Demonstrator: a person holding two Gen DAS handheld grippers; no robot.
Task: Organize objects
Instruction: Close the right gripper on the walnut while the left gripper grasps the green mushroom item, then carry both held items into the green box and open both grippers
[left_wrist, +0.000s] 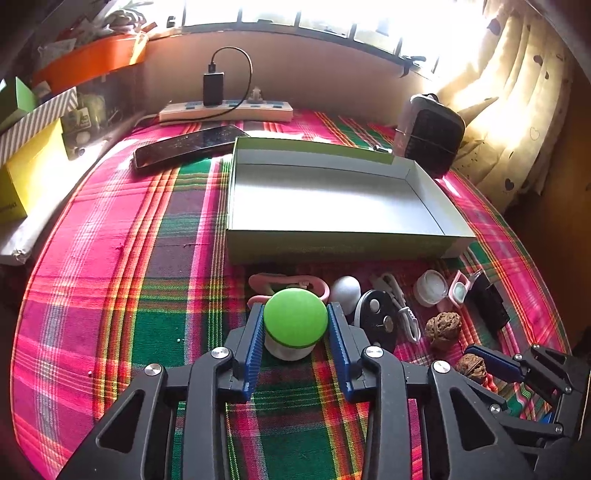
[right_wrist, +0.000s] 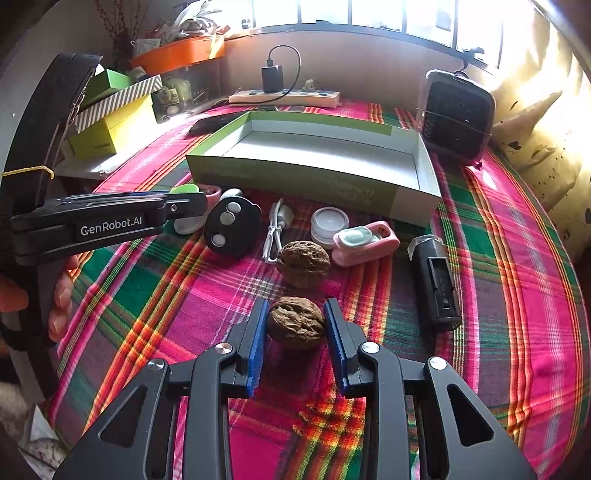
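Note:
My left gripper is shut on a small white jar with a green lid, on the plaid cloth just before the open green box. My right gripper is shut on a walnut resting on the cloth. It also shows in the left wrist view. A second walnut lies just beyond it. The box is empty, its white floor bare.
In front of the box lie a black round remote, a white cable, a clear jar, a pink clip and a black holder. A phone, power strip and black heater stand behind.

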